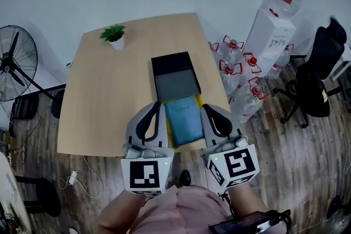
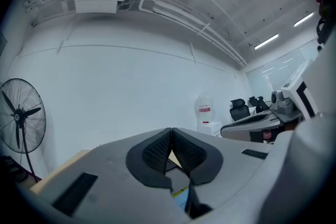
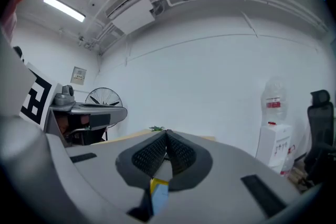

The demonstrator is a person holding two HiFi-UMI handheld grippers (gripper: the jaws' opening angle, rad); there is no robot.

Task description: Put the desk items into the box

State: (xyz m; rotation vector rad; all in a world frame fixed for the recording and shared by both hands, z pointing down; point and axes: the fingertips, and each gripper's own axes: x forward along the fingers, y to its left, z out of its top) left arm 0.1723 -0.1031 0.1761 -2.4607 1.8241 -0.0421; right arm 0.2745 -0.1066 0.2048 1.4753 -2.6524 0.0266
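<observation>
A black box (image 1: pixel 171 63) lies open mid-table, its grey inside (image 1: pixel 176 85) bare. Just in front of it, at the table's near edge, a blue notebook (image 1: pixel 184 119) rests on a yellow item (image 1: pixel 171 141). My left gripper (image 1: pixel 158 105) is to the notebook's left and my right gripper (image 1: pixel 204 108) to its right. Both hover over the near edge, shut with nothing between the jaws. In the left gripper view the left gripper (image 2: pixel 170 131) has its pads pressed together, as does the right gripper (image 3: pixel 166 136) in the right gripper view. A strip of the blue notebook (image 3: pixel 159 192) shows below the pads.
A small potted plant (image 1: pixel 113 35) stands at the wooden table's (image 1: pixel 98 96) far left corner. Water bottles (image 1: pixel 236 66), a white dispenser (image 1: pixel 271 35) and a black office chair (image 1: pixel 317 76) are on the right. A floor fan (image 1: pixel 13 63) stands at the left.
</observation>
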